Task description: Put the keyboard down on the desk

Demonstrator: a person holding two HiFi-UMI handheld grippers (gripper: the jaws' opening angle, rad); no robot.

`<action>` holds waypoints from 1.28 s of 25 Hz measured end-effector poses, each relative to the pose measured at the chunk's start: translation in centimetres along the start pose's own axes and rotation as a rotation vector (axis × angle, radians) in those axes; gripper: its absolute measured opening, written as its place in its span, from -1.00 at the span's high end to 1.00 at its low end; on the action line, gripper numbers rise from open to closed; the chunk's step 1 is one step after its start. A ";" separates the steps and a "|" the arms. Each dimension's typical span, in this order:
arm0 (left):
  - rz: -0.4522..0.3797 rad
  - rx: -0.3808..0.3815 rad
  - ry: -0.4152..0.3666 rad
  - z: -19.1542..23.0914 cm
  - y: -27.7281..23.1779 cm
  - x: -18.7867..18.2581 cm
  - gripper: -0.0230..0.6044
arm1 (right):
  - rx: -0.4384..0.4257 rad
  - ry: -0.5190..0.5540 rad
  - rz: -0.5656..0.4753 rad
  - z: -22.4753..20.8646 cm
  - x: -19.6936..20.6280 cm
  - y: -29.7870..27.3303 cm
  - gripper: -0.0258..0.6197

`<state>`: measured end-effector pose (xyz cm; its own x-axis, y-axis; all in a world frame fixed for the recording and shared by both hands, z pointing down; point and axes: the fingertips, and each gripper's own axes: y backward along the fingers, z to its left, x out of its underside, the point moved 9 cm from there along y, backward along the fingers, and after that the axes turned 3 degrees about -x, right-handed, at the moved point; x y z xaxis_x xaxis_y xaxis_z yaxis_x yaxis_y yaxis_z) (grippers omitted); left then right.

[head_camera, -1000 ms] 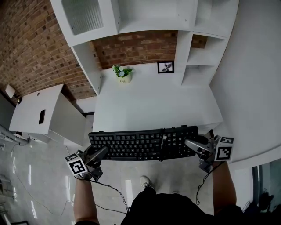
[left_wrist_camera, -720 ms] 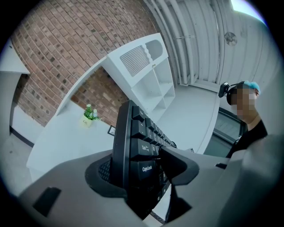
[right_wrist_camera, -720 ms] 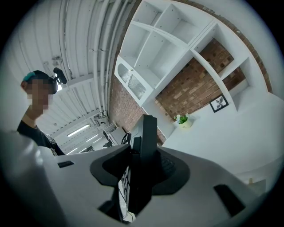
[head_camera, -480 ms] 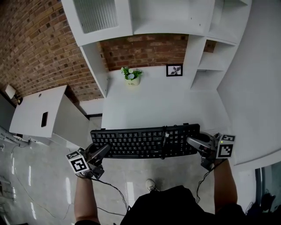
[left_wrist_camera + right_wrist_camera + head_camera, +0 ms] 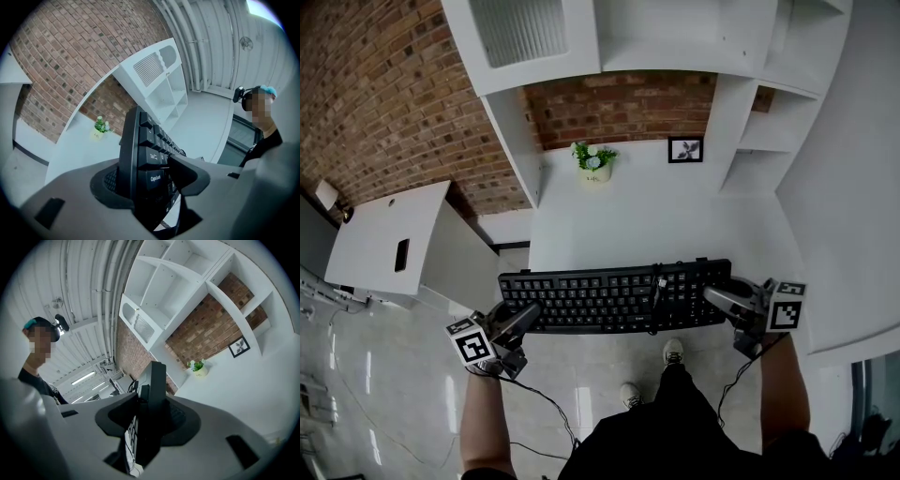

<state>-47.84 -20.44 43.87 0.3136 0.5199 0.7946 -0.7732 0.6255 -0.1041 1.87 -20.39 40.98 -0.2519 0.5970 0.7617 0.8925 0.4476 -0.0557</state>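
- The long black plastic keyboard [image 5: 614, 298] is held flat in the air. It sits right at the front edge of the wide white table [image 5: 619, 225], and part of it hangs over the shiny floor [image 5: 581, 375].
- The left gripper [image 5: 518, 322] is pinching the left end of the keyboard, by the Caps Lock key.
- The right gripper [image 5: 722, 298] is pinching the right end. Each gripper holds only a thin bit of the edge.
- I think the keyboard is not down yet. It needs to go further over the table and then go down.
- If one gripper lets go first, that end could drop. Then the keyboard could swing and fall to the floor.
- If it is put down too close to the edge, it could tip off.
- A thin black cord [image 5: 655, 298] lies across the keys. It could slide off and catch on something.
- The little green plant in a white pot [image 5: 594, 161] is far back, so a bump looks unlikely.
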 end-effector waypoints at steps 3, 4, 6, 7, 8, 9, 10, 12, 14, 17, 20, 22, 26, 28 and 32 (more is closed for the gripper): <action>0.007 -0.002 0.000 0.7 -0.6 -0.4 0.08 | 0.000 -0.010 0.003 -0.9 -0.2 -0.5 0.43; 0.009 -0.003 0.000 1.0 -0.9 -0.5 0.08 | 0.000 -0.013 0.002 -1.4 -0.3 -0.6 0.43; 0.012 -0.007 0.000 1.6 -1.5 -0.4 0.08 | -0.001 -0.019 0.001 -2.4 -0.3 -0.9 0.43; 0.013 -0.009 0.002 2.0 -1.9 -0.4 0.08 | -0.001 -0.023 0.001 -2.9 -0.5 -1.0 0.43; 0.015 -0.011 0.005 2.2 -2.4 -0.5 0.08 | 0.000 -0.028 0.001 -3.3 -0.7 -1.1 0.43; 0.017 -0.013 0.008 2.5 -2.8 -0.6 0.08 | 0.001 -0.031 0.001 -3.8 -0.9 -1.2 0.43; 0.019 -0.014 0.011 2.8 -3.3 -0.7 0.08 | 0.003 -0.034 0.002 -4.3 -1.2 -1.3 0.43; 0.024 -0.018 0.018 3.4 -4.3 -0.9 0.08 | 0.008 -0.040 0.008 -5.3 -1.7 -1.4 0.43; 0.032 -0.024 0.026 4.0 -5.3 -1.1 0.08 | 0.013 -0.050 0.017 -6.5 -2.2 -1.6 0.43; 0.044 -0.019 0.039 5.0 -7.6 -1.2 0.08 | 0.018 -0.075 0.022 -8.9 -2.9 -1.8 0.43; 0.053 -0.053 0.055 6.2 -10.1 -1.5 0.08 | 0.024 -0.103 0.037 -12.0 -3.9 -2.0 0.43; 0.064 -0.069 0.074 6.8 -11.9 -1.7 0.08 | 0.025 -0.130 0.049 -14.1 -4.6 -2.1 0.43; 0.105 -0.115 0.096 8.3 -14.6 -1.7 0.07 | 0.030 -0.179 0.064 -17.5 -5.2 -2.4 0.43; 0.115 -0.093 0.107 9.3 -16.1 -1.4 0.06 | 0.031 -0.197 0.069 -19.3 -5.5 -2.6 0.42; 0.133 -0.064 0.152 11.3 -18.9 -0.7 0.06 | 0.040 -0.238 0.089 -22.9 -5.9 -3.1 0.42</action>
<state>-39.69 -39.26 52.04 0.2947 0.6790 0.6724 -0.7783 0.5788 -0.2434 9.16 -40.52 51.40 -0.2584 0.7727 0.5798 0.9007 0.4097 -0.1446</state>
